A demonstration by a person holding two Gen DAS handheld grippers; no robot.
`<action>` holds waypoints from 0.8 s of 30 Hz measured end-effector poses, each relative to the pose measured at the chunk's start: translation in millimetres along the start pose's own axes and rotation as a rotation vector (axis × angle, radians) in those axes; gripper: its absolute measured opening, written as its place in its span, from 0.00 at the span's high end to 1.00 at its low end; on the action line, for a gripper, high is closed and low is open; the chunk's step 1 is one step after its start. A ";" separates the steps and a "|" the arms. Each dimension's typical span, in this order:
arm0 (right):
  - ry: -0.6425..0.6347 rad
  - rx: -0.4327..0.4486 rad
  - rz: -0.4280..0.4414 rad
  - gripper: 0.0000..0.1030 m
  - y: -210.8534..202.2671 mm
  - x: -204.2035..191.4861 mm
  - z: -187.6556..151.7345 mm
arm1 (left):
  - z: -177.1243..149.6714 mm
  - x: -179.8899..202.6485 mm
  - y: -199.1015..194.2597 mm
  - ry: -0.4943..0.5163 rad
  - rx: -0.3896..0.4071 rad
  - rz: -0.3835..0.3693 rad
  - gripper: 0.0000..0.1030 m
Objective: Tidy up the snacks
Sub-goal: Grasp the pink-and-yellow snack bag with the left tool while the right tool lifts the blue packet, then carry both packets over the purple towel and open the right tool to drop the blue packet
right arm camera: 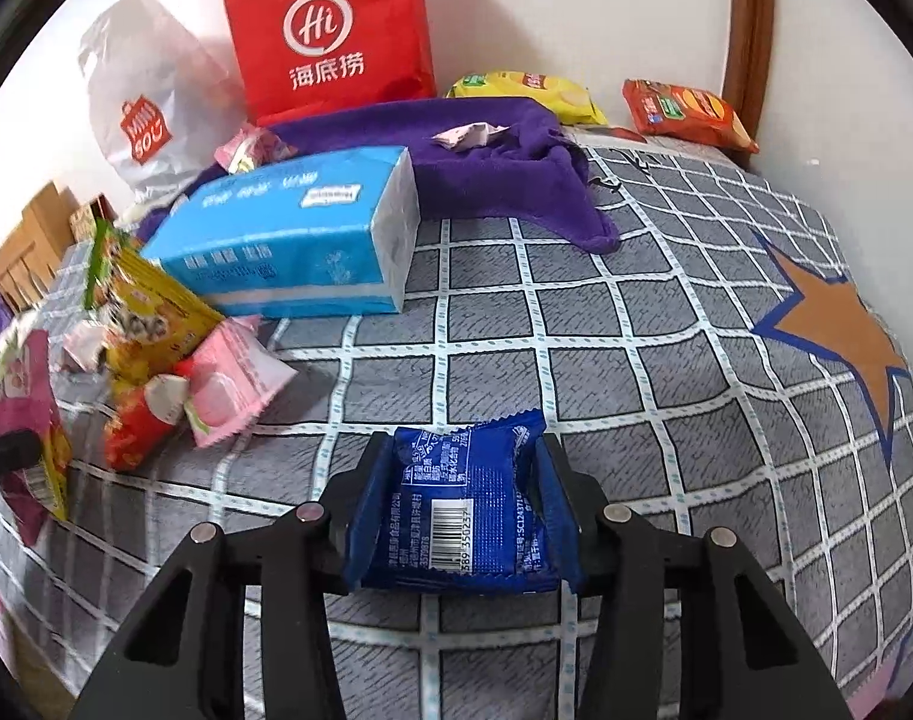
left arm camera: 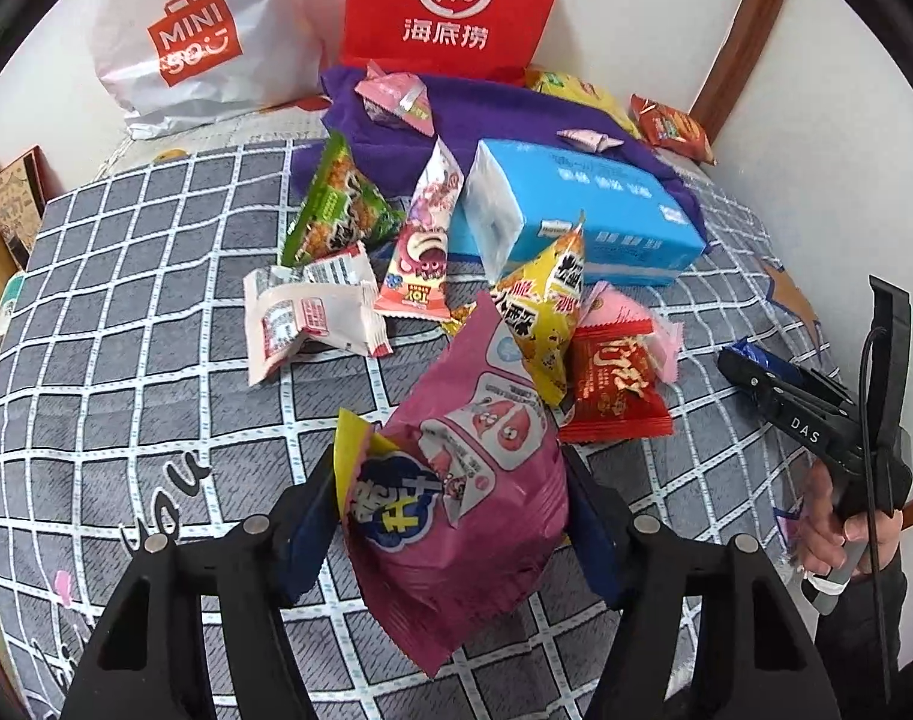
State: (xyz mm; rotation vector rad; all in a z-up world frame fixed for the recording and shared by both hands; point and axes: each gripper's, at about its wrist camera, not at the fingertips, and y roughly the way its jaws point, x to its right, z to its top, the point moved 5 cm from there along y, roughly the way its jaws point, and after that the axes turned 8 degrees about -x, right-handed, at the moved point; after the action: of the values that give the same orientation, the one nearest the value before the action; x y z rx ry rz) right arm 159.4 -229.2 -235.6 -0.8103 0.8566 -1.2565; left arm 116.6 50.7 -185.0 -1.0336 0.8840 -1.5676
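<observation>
Snacks (left arm camera: pixel 432 276) are piled on the checked bedcover (left arm camera: pixel 156 324) beside a blue tissue pack (left arm camera: pixel 576 216). A pink packet (left arm camera: pixel 462 492) is clamped in the left gripper (left arm camera: pixel 450 516), a blue packet (right arm camera: pixel 462 510) in the right gripper (right arm camera: pixel 462 516). Sorting seems underway; next, a place must be chosen for each packet.

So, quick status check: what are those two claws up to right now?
Left claw shut on crinkly magenta snack bag. Right claw shut on small blue foil packet. Loose snack pile ahead; nothing blocking.
</observation>
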 end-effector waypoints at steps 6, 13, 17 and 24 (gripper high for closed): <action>0.006 0.038 -0.030 0.54 -30.5 -5.6 4.8 | -1.9 4.7 -21.0 0.012 0.037 -0.010 0.36; -0.022 0.092 -0.040 0.54 -66.1 -17.0 8.5 | 0.7 14.6 -39.4 0.026 0.076 -0.023 0.36; -0.030 0.108 -0.028 0.54 -78.4 -21.9 10.7 | 4.2 19.7 -50.3 0.020 0.102 -0.035 0.36; -0.048 0.146 0.013 0.54 -92.6 -32.4 27.3 | 30.9 34.0 -59.2 0.033 0.137 -0.051 0.36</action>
State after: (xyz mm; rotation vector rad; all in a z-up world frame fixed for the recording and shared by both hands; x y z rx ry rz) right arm 138.4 -208.2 -138.1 -0.7147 0.7217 -1.2675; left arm 120.9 28.9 -113.4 -0.9412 0.7662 -1.6677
